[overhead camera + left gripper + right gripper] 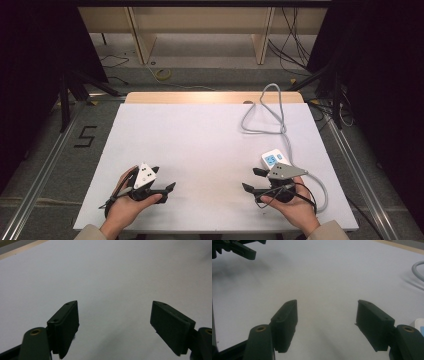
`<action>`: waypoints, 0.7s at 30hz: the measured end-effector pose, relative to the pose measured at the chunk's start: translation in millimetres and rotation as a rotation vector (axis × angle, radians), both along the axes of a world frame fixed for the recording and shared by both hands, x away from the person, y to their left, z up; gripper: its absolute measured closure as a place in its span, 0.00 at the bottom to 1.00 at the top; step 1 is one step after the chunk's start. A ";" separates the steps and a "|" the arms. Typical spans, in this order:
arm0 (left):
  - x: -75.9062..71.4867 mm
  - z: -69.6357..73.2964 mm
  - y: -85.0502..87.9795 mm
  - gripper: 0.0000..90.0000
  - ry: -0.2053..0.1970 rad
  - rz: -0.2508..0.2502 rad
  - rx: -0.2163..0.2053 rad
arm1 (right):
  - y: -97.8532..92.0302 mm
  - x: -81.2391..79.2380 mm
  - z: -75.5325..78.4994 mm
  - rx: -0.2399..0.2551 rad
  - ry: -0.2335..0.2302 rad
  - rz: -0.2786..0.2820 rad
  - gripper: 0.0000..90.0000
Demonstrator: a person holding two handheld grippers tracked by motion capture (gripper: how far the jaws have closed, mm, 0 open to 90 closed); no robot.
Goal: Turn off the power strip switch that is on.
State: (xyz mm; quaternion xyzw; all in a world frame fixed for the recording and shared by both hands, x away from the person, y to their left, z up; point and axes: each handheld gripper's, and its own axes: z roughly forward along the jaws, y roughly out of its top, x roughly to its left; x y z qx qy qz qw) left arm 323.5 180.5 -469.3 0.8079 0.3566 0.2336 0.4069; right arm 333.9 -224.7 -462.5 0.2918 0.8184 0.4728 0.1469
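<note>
Right now I have both grippers low over the white table (210, 145), near its front edge. My left gripper (162, 189) sits toward the front-left of the table, its 2 jaws spread wide with nothing between them; in the left gripper view the left gripper (115, 327) looks out over bare white surface. My right gripper (255, 180) sits toward the front-right, also wide and holding nothing, and the right gripper view shows the same gap in the right gripper (327, 325). Just behind the right gripper on the table lies a small white device (273, 159) with a blue screen, close to it but not between the jaws. A grey cable (272, 112) runs from the device toward the table's far edge and loops there.
</note>
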 end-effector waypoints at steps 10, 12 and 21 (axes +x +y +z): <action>0.3 -0.1 0.1 0.25 0.001 0.002 0.001 | -1.0 -0.7 1.5 0.043 -0.023 0.002 0.37; 0.3 0.1 0.7 0.25 0.001 0.003 0.000 | -1.8 -0.2 1.2 0.040 -0.022 0.002 0.37; 0.5 -0.1 1.3 0.25 0.002 0.006 0.001 | -1.9 0.6 0.6 0.036 -0.021 -0.002 0.36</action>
